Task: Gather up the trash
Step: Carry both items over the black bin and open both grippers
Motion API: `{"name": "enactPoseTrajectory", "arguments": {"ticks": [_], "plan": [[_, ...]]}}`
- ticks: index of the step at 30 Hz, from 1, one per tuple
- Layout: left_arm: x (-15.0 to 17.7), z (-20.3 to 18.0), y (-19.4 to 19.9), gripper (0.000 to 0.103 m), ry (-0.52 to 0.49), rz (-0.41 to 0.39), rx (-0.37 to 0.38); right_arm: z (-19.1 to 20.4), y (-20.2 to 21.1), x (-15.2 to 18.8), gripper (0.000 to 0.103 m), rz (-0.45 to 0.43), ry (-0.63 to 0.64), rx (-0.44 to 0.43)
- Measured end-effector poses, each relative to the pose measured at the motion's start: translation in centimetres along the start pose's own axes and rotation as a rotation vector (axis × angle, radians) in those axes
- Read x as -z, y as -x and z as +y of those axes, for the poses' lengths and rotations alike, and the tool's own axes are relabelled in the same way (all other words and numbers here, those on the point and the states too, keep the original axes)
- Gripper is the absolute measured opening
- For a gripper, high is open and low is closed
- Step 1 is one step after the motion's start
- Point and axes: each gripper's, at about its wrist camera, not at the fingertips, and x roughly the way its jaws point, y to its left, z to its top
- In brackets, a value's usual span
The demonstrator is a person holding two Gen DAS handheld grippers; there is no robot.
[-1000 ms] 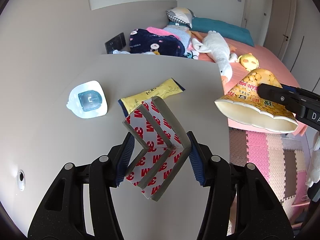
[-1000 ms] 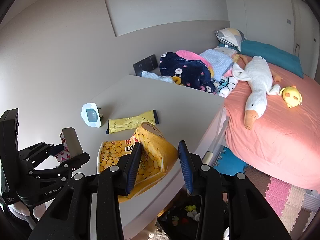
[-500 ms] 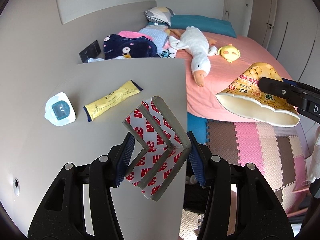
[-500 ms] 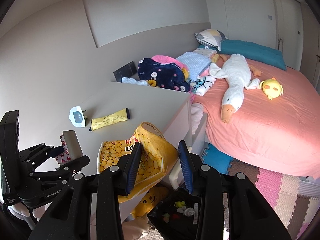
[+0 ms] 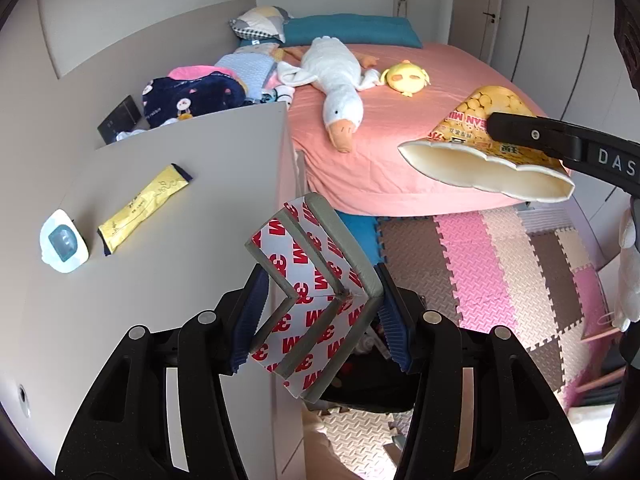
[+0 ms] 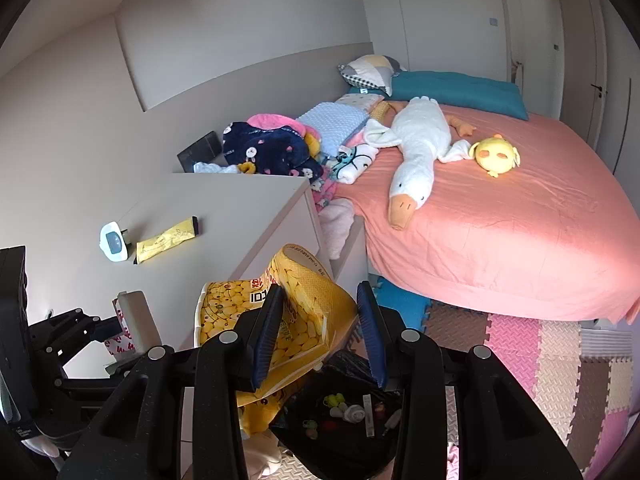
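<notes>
Carrying two pieces of trash off the dresser toward the black bin bag on the floor.

The left gripper [image 5: 320, 320] pinches a folded foam strip with red-printed backing [image 5: 316, 280]; its jaws have just been opening slightly, yet the pads sit against the strip, which hangs past the dresser's [image 5: 180, 240] front-right corner. The right gripper [image 6: 320, 332] is clamped on a yellow snack bag [image 6: 304, 300], mouth angled downward, directly above the open black bin bag [image 6: 348, 432] at the dresser's foot, apparently so each item can drop straight in. A yellow sachet [image 5: 144, 204] and a small blue-and-white pod [image 5: 62, 242] lie near the dresser's left edge, uncollected. The bin bag already holds small scraps.
</notes>
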Motion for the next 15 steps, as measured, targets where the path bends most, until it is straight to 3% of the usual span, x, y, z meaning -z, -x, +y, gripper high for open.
{"name": "enactPoseTrajectory", "arguments": {"ticks": [2, 3, 4, 5, 8, 15], "plan": [[0.2, -1.0, 0.0, 0.059, -0.035, 0.002, 0.049, -0.4, 0.0, 0.0, 0.046, 0.006, 0.003, 0.049], [0.3, -1.5, 0.0, 0.078, -0.059, 0.004, 0.061, -0.6, 0.1, 0.1, 0.063, 0.004, 0.001, 0.092], [0.6, -2.2, 0.2, 0.093, -0.088, -0.001, 0.060, -0.8, 0.3, 0.1, 0.071, -0.011, -0.001, 0.126], [0.8, -2.8, 0.3, 0.094, -0.123, -0.014, 0.045, -1.0, 0.6, 0.2, 0.077, -0.030, 0.002, 0.143], [1.4, -4.3, 0.5, 0.094, -0.198, -0.023, 0.002, -1.7, 0.8, 0.4, 0.077, -0.040, -0.011, 0.147], [1.3, -3.8, 0.3, 0.094, -0.188, -0.012, 0.003, -2.7, 0.9, 0.5, 0.077, -0.041, -0.041, 0.141]]}}
